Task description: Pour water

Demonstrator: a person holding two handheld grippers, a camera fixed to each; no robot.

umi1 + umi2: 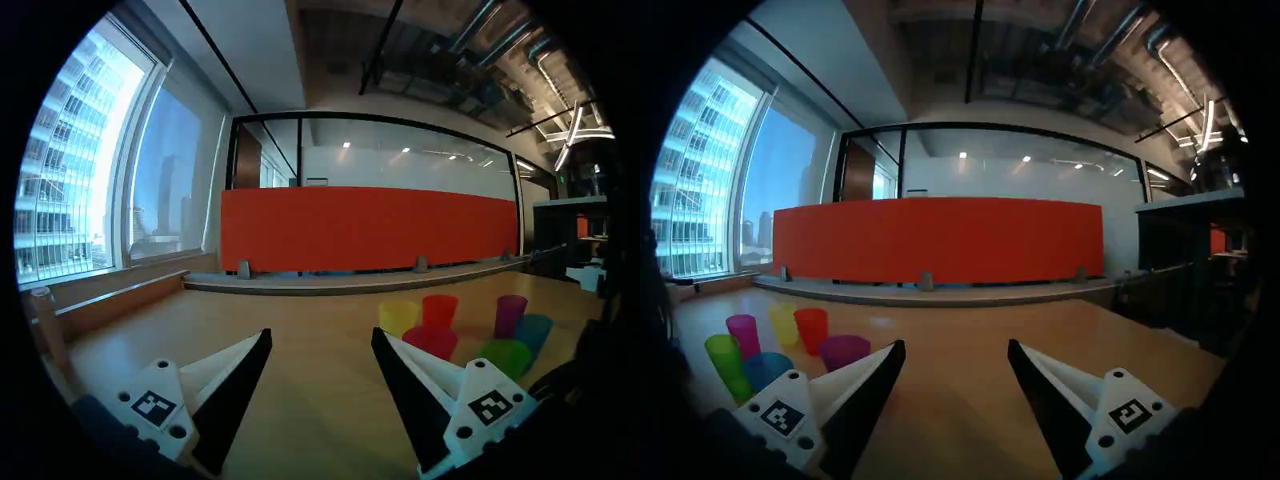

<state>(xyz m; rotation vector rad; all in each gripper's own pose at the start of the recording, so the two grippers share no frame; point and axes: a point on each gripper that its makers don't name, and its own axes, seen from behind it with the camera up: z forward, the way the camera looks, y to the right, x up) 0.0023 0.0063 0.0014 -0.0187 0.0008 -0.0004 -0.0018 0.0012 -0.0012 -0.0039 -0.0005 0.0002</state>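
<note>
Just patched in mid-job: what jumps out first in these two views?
A cluster of coloured cups stands on the wooden table, ahead-right of the open left gripper and ahead-left of the open right gripper. Behind the table runs a long orange-red partition, with tall windows at the left.

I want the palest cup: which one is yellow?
The yellow cup, leftmost of the cluster in the left gripper view, beside the orange-red cup.
</note>
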